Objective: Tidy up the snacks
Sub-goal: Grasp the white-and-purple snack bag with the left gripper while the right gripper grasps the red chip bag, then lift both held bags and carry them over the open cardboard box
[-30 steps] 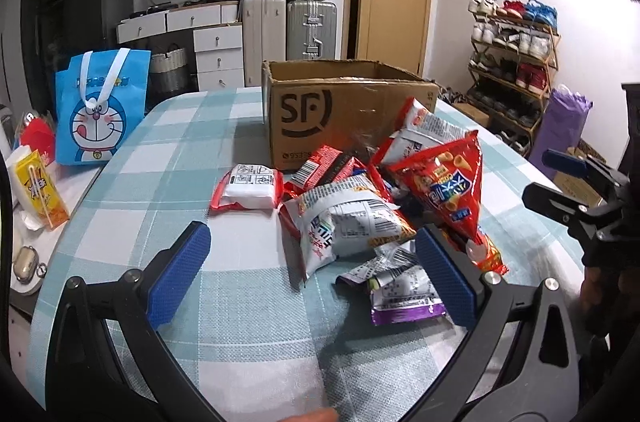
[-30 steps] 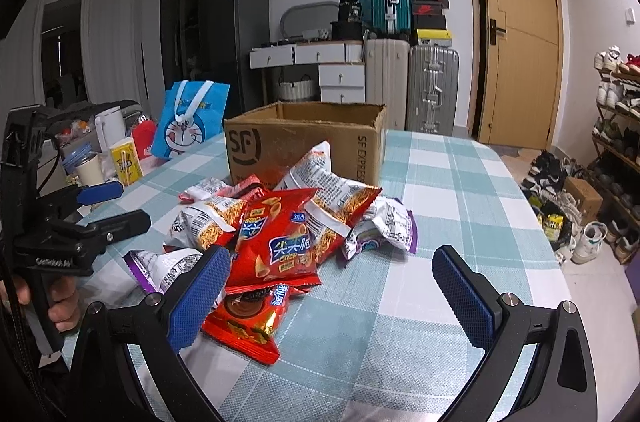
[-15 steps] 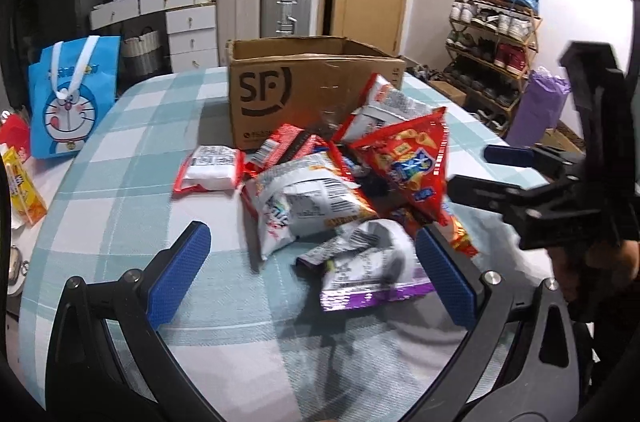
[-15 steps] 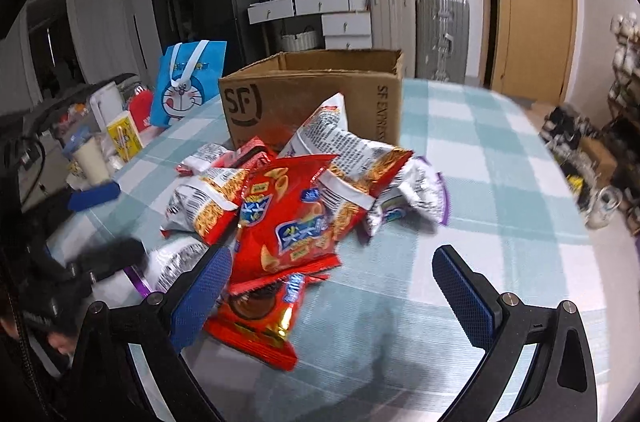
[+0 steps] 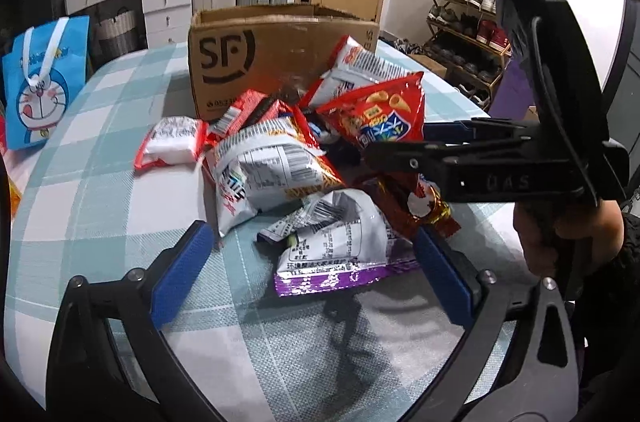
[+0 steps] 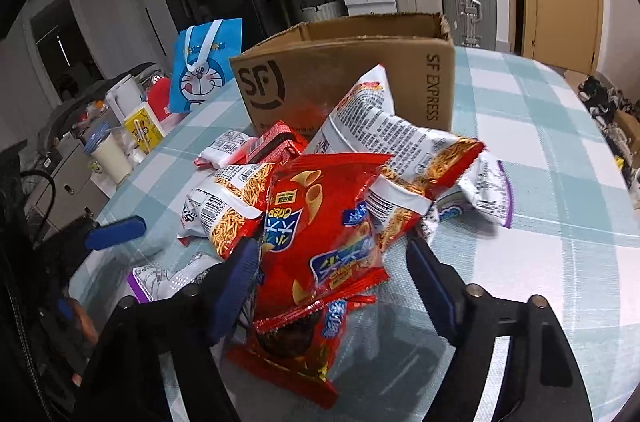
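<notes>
A pile of snack bags lies on the checked table (image 5: 100, 182) in front of an open cardboard box (image 5: 280, 62) (image 6: 340, 78). My left gripper (image 5: 310, 276) hangs over a white packet with a purple edge (image 5: 336, 254). Its jaws are wide and closing slightly, clear of the packet. My right gripper (image 6: 334, 286) straddles a red crisp bag (image 6: 320, 222) (image 5: 384, 118) on top of the pile. Its jaws are closing. The left pad is at the bag's edge and the right pad stands off it. A dark red packet (image 6: 292, 350) lies underneath.
White and orange noodle bags (image 5: 268, 178) (image 6: 400, 142) and a small red-edged packet (image 5: 172, 142) fill out the pile. A blue cartoon bag (image 5: 40, 94) and cups (image 6: 112, 158) stand at the table's left edge. Suitcases, drawers and a shoe rack (image 5: 468, 22) line the room behind.
Both grippers tipped downward and came closer to the pile. The right gripper's jaws narrowed around the red crisp bag. The right gripper reached further into the left wrist view.
</notes>
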Tool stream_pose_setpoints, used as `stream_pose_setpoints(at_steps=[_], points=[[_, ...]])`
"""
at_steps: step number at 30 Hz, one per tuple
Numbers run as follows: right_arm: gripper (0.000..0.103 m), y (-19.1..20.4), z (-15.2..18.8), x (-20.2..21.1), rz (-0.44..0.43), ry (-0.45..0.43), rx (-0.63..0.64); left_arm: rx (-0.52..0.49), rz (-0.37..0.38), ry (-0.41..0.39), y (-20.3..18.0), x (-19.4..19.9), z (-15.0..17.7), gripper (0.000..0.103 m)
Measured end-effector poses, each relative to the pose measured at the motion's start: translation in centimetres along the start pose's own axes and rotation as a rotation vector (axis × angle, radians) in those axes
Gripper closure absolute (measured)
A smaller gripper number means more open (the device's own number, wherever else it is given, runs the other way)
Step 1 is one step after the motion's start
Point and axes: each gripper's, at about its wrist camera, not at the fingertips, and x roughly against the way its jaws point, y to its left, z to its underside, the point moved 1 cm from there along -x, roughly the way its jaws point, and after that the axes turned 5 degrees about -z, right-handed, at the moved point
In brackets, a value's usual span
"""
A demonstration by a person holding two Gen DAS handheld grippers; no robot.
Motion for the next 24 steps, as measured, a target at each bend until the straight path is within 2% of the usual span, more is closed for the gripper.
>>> stream_pose_setpoints(at_steps=[3, 4, 9, 11, 12, 17, 18, 24], points=[[0.035, -0.1, 0.0, -0.4, -0.007, 0.007, -0.009, 0.023, 0.029, 0.035, 0.1, -0.9, 0.1, 0.008], [0.043, -0.2, 0.0, -0.5, -0.018, 0.009, -0.016, 0.035, 0.047, 0.041, 0.1, -1.1, 0.1, 0.011], [0.05, -0.5, 0.4, -0.1, -0.052, -0.005, -0.033, 0.103, 0.118, 0.064, 0.4, -1.8, 0.1, 0.027], [0.051, -0.5, 0.7, 0.4, -0.052, -0.02, -0.032, 0.106, 0.122, 0.057, 0.4, -1.7, 0.1, 0.033], [0.051, -0.5, 0.8, 0.7, -0.05, -0.024, -0.029, 0.098, 0.135, 0.049, 0.2, -1.6, 0.0, 0.046], [0.051, -0.7, 1.3, 2.3, -0.062, -0.053, -0.027, 0.083, 0.132, 0.039, -0.1, -1.4, -0.2, 0.053], [0.051, -0.7, 1.4, 2.5, -0.061, -0.056, -0.025, 0.088, 0.137, 0.037, 0.0, -1.2, -0.2, 0.059], [0.051, -0.6, 1.9, 3.8, -0.062, -0.076, -0.012, 0.086, 0.153, 0.024, 0.3, 0.3, 0.3, 0.064]])
